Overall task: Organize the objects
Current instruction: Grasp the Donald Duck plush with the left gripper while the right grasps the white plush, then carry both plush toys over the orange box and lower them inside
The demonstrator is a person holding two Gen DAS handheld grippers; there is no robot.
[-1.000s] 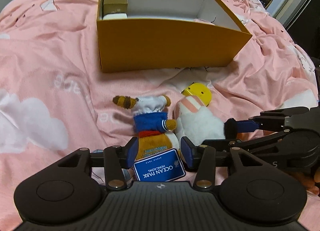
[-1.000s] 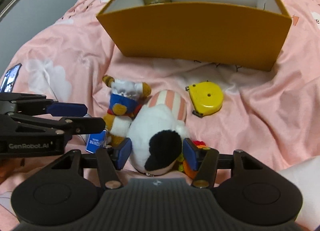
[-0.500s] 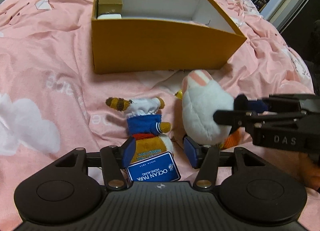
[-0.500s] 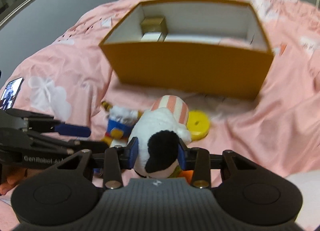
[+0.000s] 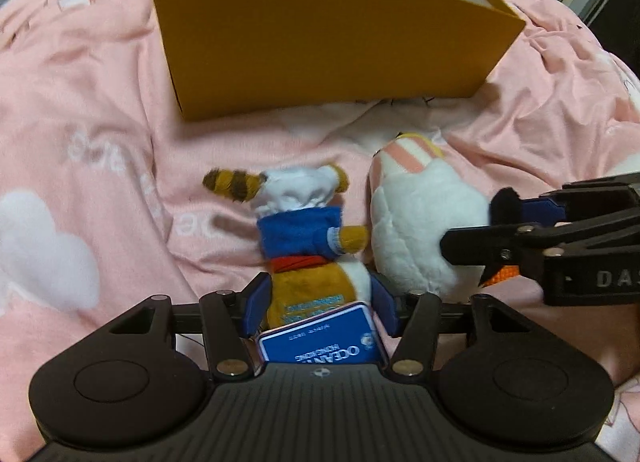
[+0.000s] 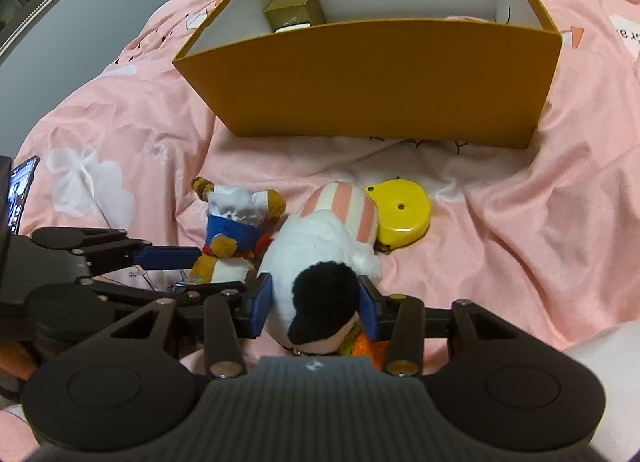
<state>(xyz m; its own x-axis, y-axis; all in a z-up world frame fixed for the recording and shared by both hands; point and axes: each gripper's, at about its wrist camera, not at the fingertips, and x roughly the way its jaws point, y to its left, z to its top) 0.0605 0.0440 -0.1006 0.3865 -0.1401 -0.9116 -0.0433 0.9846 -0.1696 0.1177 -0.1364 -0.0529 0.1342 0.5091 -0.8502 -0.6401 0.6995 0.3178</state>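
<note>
The left gripper (image 5: 316, 308) straddles the lower body of a small brown plush animal in a blue sailor top and white cap (image 5: 304, 234). Its jaws have just been opening; the blue pads flank the toy's sides, and whether they still press on it cannot be told. A blue "Ocean Park" hang tag (image 5: 324, 338) lies between the fingers, close to the camera.

The right gripper (image 6: 316, 302) has a white plush toy with a black patch and pink-striped cap (image 6: 324, 262) between its pads, which press against the toy's sides; its jaws have just been opening slightly. A round yellow tape measure (image 6: 400, 212) lies just behind this toy, touching its striped end.

Both toys lie side by side on a rumpled pink bedsheet with white cloud prints (image 6: 520, 222). Beyond them stands an open orange cardboard box with a white interior (image 6: 380, 90), holding a small gold box (image 6: 294, 10) in its far-left corner. A phone screen (image 6: 18, 190) shows at the left edge of the right wrist view.
</note>
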